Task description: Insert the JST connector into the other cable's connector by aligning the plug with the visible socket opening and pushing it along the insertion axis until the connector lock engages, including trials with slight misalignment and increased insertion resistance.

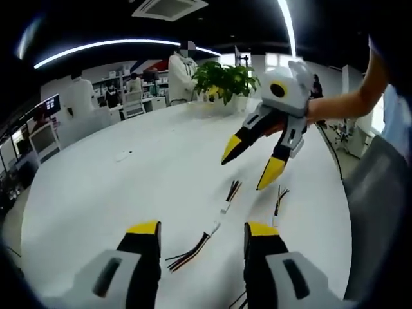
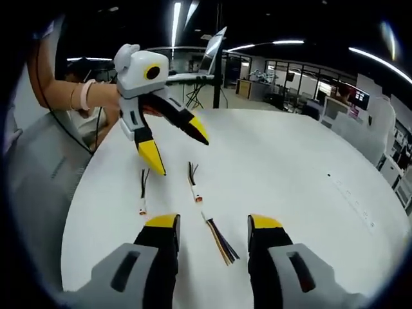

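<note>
Two short cables lie loose on the white bench point(image 1: 96, 187): the longer cable point(image 1: 205, 235) runs diagonally up from between the left gripper point(image 1: 201, 226) tips at the frame's bottom, the shorter cable point(image 1: 278, 201) just right of it. Both grippers stand wide open, holding nothing. The right gripper point(image 1: 248, 168) hovers above the cables' far ends, upper right.

In the right gripper view, the longer cable point(image 2: 207, 215) lies lengthwise between the right gripper point(image 2: 214, 221) tips, the shorter cable point(image 2: 143, 190) left of it.

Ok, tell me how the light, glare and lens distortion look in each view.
Left gripper view: the ceiling light strips bow into arcs from the fisheye, the white table is evenly lit with faint shadows, and the cables are small but legible. Right gripper view: the table edge curves strongly, the light strips glare, and the left gripper looks sharp.
</note>
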A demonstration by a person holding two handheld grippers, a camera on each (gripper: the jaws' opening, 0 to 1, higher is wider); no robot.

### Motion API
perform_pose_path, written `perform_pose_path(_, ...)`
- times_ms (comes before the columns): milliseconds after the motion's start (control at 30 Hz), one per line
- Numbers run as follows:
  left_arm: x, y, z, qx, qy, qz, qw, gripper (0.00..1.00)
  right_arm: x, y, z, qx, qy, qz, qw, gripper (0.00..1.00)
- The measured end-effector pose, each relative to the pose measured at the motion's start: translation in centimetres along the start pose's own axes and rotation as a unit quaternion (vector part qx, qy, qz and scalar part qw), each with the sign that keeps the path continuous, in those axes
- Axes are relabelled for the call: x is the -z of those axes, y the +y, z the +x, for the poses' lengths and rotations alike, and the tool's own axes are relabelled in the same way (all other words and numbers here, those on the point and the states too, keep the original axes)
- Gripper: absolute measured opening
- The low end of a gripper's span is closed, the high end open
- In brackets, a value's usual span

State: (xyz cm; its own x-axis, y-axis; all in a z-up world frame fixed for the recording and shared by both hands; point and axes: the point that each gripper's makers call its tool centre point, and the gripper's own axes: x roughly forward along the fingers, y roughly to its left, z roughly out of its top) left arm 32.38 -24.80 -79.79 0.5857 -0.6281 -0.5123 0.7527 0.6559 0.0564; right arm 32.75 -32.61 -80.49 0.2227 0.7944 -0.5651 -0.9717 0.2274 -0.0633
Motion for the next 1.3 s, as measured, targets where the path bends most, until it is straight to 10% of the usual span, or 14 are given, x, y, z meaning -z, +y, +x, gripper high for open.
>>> perform_pose_path(1300,2.3,-1.3,3.3,0.081,0.031,0.085,0.9926,0.08,2.0,0.6,3.6,-0.065,0.021,-0.037,0.9970,0.12)
